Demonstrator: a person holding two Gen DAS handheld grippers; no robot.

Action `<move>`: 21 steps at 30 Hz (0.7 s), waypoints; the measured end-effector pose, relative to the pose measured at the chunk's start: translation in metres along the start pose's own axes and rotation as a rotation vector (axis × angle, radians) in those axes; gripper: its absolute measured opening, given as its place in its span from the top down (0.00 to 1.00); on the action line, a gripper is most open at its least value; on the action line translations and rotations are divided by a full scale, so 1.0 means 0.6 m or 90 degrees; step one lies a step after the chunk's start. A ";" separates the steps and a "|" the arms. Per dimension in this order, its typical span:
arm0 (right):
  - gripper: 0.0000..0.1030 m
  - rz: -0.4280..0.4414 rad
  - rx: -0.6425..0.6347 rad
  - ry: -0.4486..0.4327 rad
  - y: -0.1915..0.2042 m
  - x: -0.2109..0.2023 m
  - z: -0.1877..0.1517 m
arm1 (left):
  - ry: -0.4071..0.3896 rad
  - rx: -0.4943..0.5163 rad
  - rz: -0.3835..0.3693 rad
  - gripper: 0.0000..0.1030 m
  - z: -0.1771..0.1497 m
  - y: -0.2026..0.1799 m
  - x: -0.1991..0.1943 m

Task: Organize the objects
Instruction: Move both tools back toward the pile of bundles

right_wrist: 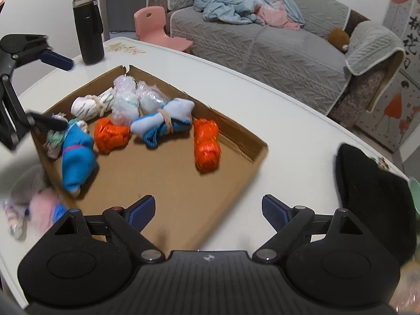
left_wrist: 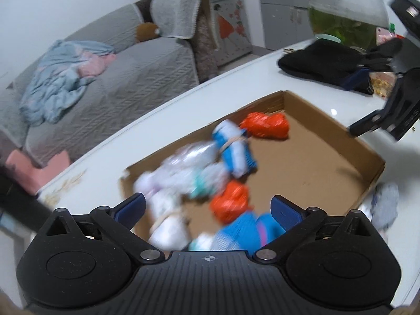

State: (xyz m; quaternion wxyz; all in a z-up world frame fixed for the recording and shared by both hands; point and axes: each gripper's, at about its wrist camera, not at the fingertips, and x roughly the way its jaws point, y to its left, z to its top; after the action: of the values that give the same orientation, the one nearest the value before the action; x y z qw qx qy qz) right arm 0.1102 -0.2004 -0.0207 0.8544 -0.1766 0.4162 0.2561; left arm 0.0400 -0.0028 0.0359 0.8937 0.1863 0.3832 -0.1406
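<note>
In the shallow cardboard tray [right_wrist: 252, 155], soft rolled bundles [right_wrist: 162, 126], crinkly orange ones [right_wrist: 206, 144].

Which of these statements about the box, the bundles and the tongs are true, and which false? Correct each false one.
1. Two orange bundles lie in the box. True: one orange bundle lies by the far wall of the box, another nearer the middle.
2. The right tongs hold a blue bundle. False: the right tongs are open and empty; the blue bundle lies in the box.
3. A black bottle stands on the table. True: the bottle stands on the table beyond the box.
4. The left tongs are shut. False: the left tongs are wide open, gripping nothing.
5. The box is full. False: much of its floor is bare.
</note>
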 end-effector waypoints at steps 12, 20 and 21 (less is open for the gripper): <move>0.14 0.046 0.047 -0.054 0.039 -0.060 -0.128 | -0.005 -0.098 0.005 0.01 -0.206 0.019 -0.108; 0.14 0.073 0.072 -0.067 0.082 -0.033 -0.184 | 0.003 -0.191 -0.006 0.01 -0.291 -0.013 -0.126; 0.14 0.075 0.072 -0.068 0.087 -0.028 -0.188 | -0.001 -0.194 -0.009 0.01 -0.294 -0.021 -0.129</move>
State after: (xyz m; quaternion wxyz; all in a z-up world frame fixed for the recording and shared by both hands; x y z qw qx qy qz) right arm 0.0009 -0.2215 -0.0786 0.8674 -0.0895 0.3936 0.2909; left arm -0.1282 0.0723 -0.0220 0.9110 0.0458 0.4004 -0.0872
